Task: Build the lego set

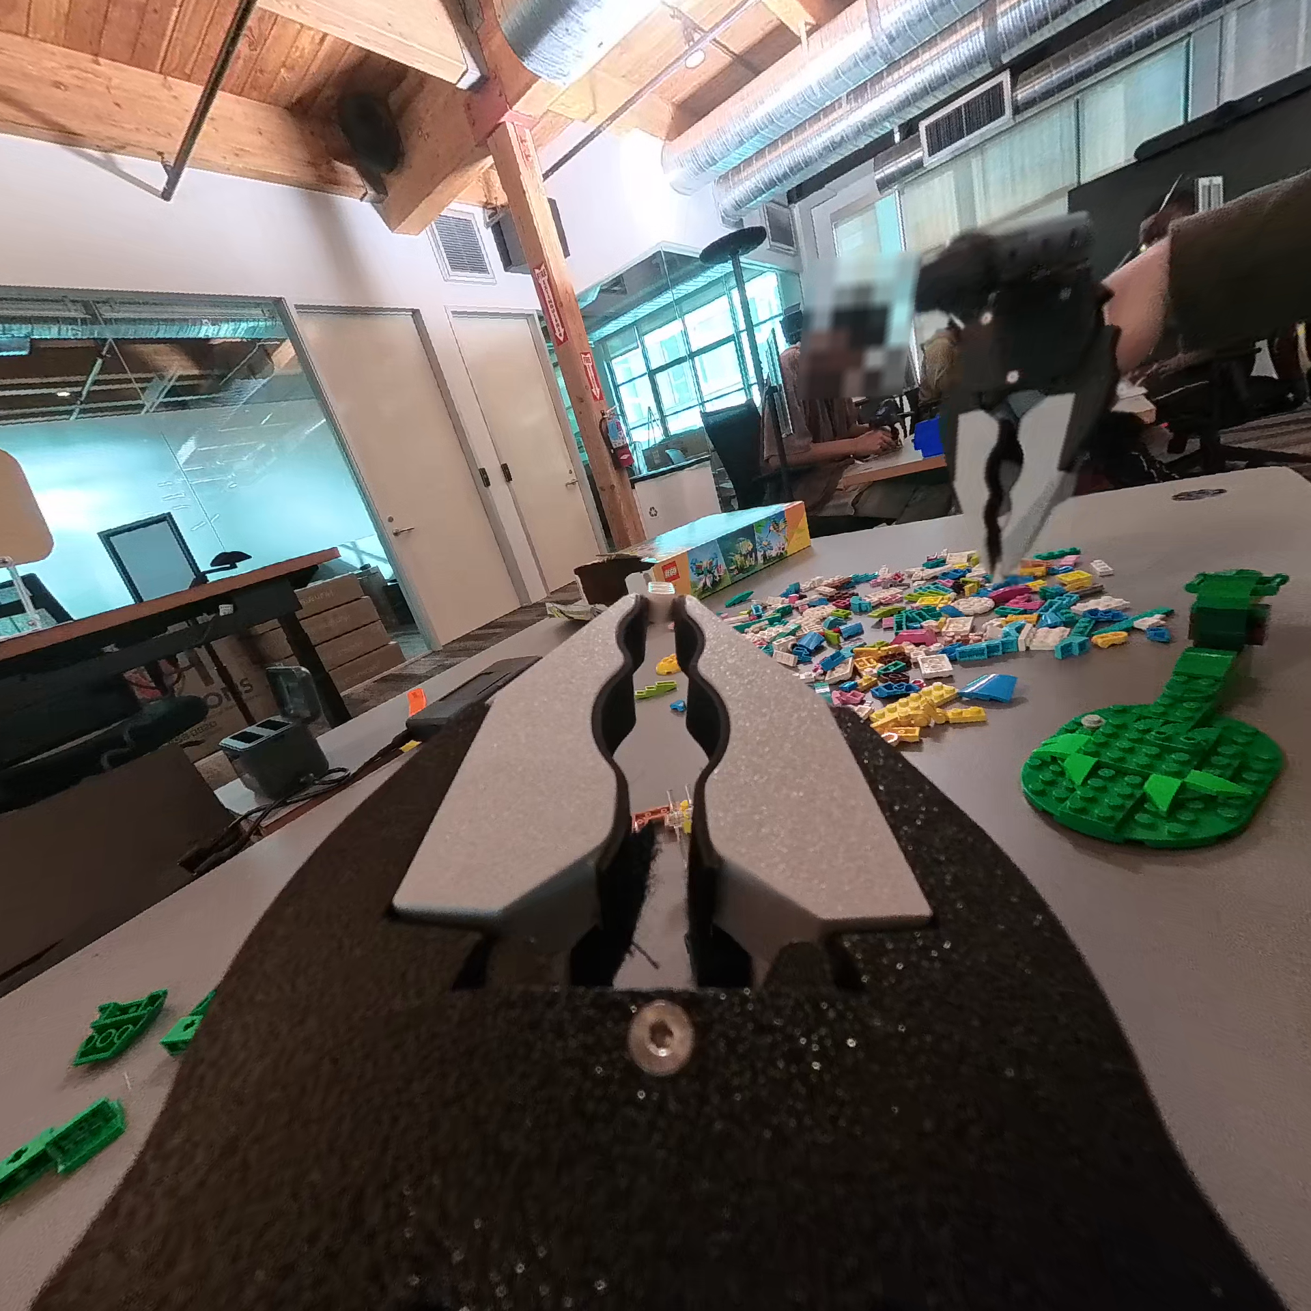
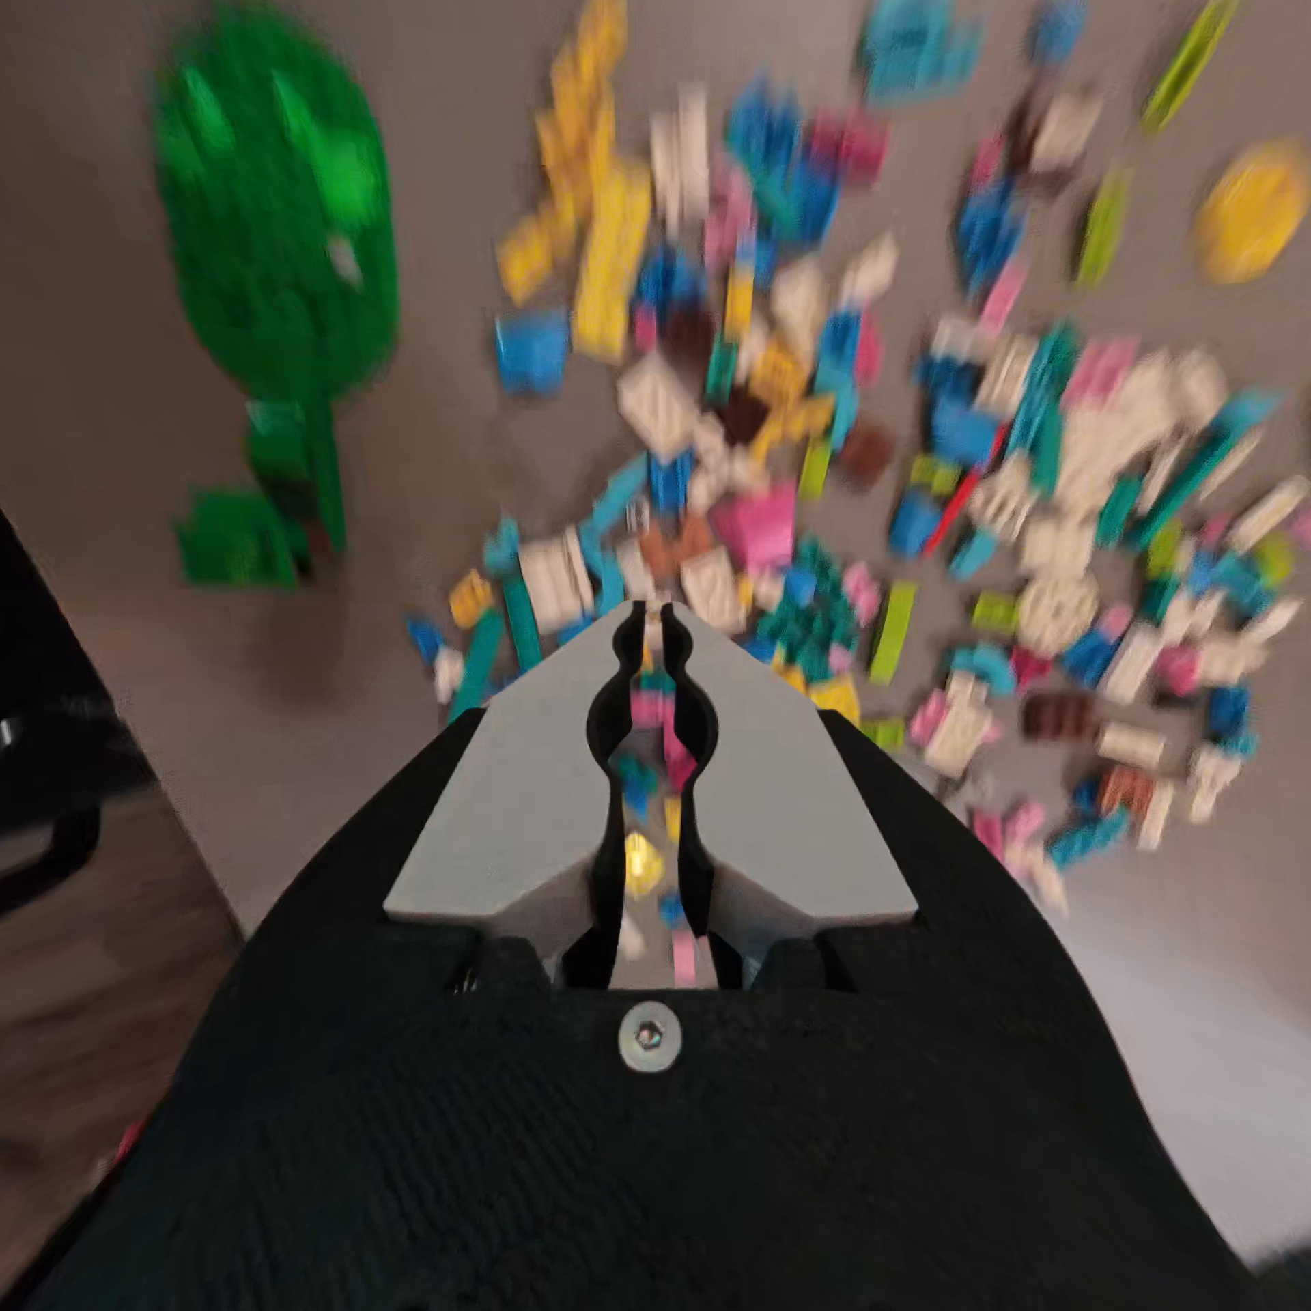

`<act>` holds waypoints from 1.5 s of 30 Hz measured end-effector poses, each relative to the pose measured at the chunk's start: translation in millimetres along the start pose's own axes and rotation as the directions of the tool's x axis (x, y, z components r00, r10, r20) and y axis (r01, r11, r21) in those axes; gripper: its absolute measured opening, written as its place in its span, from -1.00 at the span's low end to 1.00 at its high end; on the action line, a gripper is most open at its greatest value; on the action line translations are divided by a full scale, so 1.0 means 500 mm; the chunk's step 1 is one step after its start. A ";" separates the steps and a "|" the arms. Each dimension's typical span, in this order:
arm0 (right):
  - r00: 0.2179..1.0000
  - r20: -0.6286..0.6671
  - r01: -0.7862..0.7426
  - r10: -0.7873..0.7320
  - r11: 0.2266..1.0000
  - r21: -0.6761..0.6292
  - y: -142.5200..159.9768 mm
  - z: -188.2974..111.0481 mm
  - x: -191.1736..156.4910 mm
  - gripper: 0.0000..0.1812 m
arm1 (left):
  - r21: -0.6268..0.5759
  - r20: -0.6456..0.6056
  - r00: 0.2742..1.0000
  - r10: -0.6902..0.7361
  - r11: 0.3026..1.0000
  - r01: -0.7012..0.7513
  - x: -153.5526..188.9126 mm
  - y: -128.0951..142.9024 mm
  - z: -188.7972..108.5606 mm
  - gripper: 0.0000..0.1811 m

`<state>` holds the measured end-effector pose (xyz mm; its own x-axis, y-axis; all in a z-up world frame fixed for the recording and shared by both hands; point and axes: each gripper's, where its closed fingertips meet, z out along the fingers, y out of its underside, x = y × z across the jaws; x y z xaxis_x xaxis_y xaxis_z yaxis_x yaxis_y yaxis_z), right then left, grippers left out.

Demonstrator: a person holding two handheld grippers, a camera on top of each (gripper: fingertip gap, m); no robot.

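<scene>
While the left claw (image 1: 660, 603) pinches a small clear piece (image 1: 658, 587), the right claw (image 2: 654, 605) (nearly closed, seemingly empty) hangs over the loose bricks (image 2: 887, 461), likely hunting the next part.

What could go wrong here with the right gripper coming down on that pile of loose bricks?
The loose bricks lie tightly packed, so the right gripper, nearly closed above them, may nudge neighbours or pinch the wrong piece. The right wrist view is blurred by motion, so aim looks unsure. A scattered brick could slide toward the green build close beside the pile.
</scene>
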<state>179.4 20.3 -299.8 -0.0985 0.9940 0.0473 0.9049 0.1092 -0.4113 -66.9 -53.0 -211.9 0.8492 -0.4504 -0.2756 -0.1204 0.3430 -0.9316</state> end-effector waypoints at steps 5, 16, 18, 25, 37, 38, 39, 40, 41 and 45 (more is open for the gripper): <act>0.988 0.021 0.141 -0.155 0.940 0.312 -0.234 0.037 -0.073 -0.96 | 0.004 -0.013 1.000 -0.012 1.000 0.012 0.003 -0.001 0.000 -0.95; 0.965 -0.256 0.150 -0.052 0.911 0.383 -0.435 0.117 -0.054 -0.96 | 0.022 0.034 0.999 -0.040 0.999 0.040 -0.019 -0.008 -0.007 -0.95; 0.917 -0.375 0.082 0.135 0.857 0.509 -0.461 0.104 -0.009 -0.96 | 0.022 0.036 0.997 -0.067 0.998 0.066 -0.024 -0.005 -0.007 -0.95; 0.620 -0.575 0.127 0.534 0.655 0.745 -0.519 0.028 0.102 -0.96 | 0.038 0.048 0.993 -0.112 0.993 0.111 -0.031 -0.010 -0.010 -0.95; 0.556 -0.470 0.282 0.686 0.376 0.883 -0.494 -0.057 0.076 -0.96 | -0.022 0.107 0.976 0.190 0.982 -0.189 -0.017 0.000 0.019 -0.95; 0.550 -0.476 0.299 0.686 0.371 0.879 -0.496 -0.061 0.072 -0.96 | -0.040 0.141 0.960 0.242 0.970 -0.239 -0.030 0.002 0.020 -0.95; 0.552 -0.480 0.307 0.681 0.369 0.877 -0.499 -0.061 0.069 -0.96 | -0.057 0.183 0.940 0.287 0.958 -0.281 -0.047 0.003 0.019 -0.95; 0.556 -0.482 0.307 0.677 0.371 0.876 -0.503 -0.058 0.067 -0.96 | -0.069 0.207 0.928 0.311 0.950 -0.303 -0.060 0.005 0.020 -0.95; 0.561 -0.483 0.307 0.672 0.373 0.875 -0.506 -0.054 0.065 -0.96 | -0.075 0.218 0.925 0.310 0.951 -0.301 -0.068 0.009 0.023 -0.95; 0.547 -0.510 0.342 0.663 0.379 0.860 -0.510 -0.057 0.057 -0.96 | -0.063 0.251 0.929 0.271 0.963 -0.264 -0.086 0.013 0.039 -0.95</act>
<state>-42.3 20.7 -167.7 0.7578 0.6152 0.2176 -0.0467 0.3838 -0.9223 -94.1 -15.3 -201.4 0.8854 -0.1190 -0.4493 -0.3723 0.3970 -0.8389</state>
